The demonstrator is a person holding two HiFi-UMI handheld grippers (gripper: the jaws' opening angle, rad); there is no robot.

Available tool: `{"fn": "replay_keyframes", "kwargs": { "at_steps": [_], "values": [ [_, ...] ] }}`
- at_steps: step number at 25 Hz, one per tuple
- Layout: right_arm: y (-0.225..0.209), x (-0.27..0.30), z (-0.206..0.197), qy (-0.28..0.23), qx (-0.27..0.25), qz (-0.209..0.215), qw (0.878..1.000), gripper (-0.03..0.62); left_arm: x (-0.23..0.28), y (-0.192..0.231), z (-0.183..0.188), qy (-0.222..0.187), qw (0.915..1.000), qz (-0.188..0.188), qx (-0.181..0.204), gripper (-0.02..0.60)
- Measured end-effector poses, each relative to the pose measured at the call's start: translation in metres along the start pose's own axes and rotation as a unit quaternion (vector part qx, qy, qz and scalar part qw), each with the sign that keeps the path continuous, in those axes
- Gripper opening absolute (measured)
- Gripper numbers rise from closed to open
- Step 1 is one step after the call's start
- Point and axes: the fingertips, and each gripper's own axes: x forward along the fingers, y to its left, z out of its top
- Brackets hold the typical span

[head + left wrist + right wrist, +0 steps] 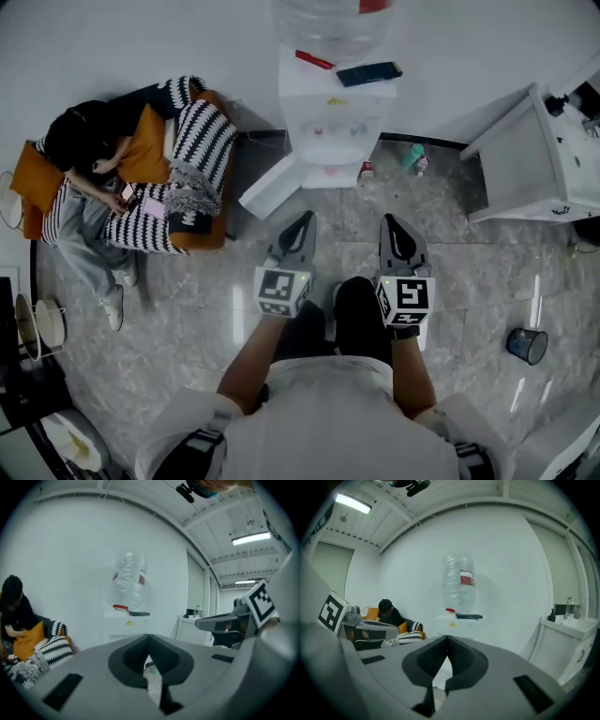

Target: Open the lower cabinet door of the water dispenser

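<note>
My left tongs (300,223), right tongs (394,225) pinched tight, empty, apart from water dispenser (333,122). Its lower cabinet door (267,187) stands open: opening step seems done; next, just stand clear.

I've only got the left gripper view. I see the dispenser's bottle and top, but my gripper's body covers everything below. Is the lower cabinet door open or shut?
Observer: Open, by the head view. The lower cabinet door stands swung out to the left of the water dispenser.
Operator: Is the right gripper holding anything?
Observer: No. The right gripper has its jaws together with nothing between them.
Operator: Anything lying near the base?
Observer: A small greenish bottle sits on the floor just right of the base.
</note>
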Motion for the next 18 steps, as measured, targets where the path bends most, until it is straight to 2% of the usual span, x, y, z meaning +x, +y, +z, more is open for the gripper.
{"fn": "replay_keyframes", "kwargs": {
  "at_steps": [6,10,18],
  "values": [
    [0.02,-0.03,0.076,0.022,0.011,0.012,1.0,0.011,-0.035,-0.001,0.083,0.01,0.9999,0.006,0.0,0.014],
    [0.028,-0.05,0.125,0.018,0.012,0.017,1.0,0.011,-0.053,-0.007,0.136,0.007,1.0,0.003,0.006,0.014],
    [0.026,-0.074,0.193,-0.014,0.008,0.011,1.0,0.011,-0.076,-0.022,0.203,-0.015,0.9998,-0.004,0.014,0.014]
  ]
}}
